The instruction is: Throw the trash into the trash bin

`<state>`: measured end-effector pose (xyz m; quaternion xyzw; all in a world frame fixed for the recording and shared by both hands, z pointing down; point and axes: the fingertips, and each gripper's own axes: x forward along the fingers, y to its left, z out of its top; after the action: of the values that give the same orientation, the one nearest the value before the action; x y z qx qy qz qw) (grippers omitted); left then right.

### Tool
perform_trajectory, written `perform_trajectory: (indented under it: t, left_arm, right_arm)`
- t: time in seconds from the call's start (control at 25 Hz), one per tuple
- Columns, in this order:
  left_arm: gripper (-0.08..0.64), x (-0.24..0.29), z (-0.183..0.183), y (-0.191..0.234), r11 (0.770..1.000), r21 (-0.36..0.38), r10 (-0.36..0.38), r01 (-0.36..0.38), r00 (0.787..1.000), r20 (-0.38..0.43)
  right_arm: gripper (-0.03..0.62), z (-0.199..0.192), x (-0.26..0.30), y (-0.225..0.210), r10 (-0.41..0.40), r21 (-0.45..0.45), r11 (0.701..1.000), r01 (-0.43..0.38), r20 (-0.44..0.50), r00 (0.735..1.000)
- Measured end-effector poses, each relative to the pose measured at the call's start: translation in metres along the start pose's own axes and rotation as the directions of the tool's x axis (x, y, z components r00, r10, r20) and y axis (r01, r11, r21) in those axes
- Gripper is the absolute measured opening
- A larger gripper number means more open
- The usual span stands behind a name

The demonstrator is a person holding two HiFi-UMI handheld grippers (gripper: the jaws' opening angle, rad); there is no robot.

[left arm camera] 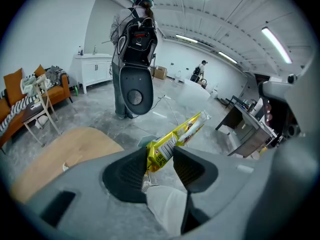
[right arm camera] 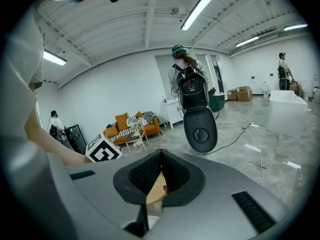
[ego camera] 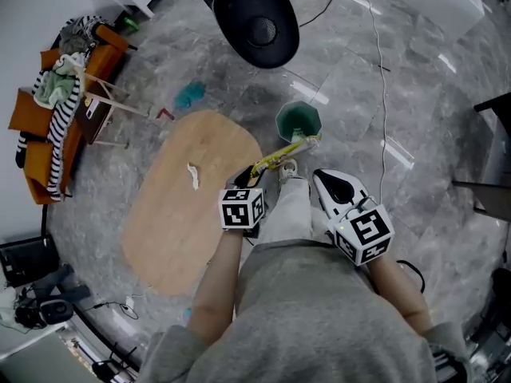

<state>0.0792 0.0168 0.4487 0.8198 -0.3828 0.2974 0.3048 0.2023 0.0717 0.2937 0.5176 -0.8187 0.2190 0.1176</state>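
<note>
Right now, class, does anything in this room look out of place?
A white scrap lies loose on the table, and a teal item sits on the floor beyond it, both outside the bin.

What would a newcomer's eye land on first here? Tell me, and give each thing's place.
The yellow wrapper stands out most, pinched in the left gripper, its free end reaching toward the green trash bin on the grey floor. Next comes the oval wooden table at the person's left, with a white paper scrap on it. At the far left edge sits an orange sofa draped with striped cloth.
</note>
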Motion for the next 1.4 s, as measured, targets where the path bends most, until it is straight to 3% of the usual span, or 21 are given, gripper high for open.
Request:
perform_trajectory:
  t: [0.72, 1.4]
  left_arm:
    - [0.172, 0.077, 0.014, 0.008, 0.999, 0.007, -0.039, 0.04, 0.997, -0.064]
    - [0.172, 0.171, 0.007, 0.041, 0.999, -0.023, -0.026, 0.023, 0.992, -0.122]
  right_arm:
    - [0.008, -0.023, 0.042, -0.055, -0.075, 0.099, 0.992, 0.08, -0.055, 0.996]
    - [0.008, -0.063, 0.088, -0.098, -0.092, 0.169, 0.979, 0.111, -0.114, 0.989]
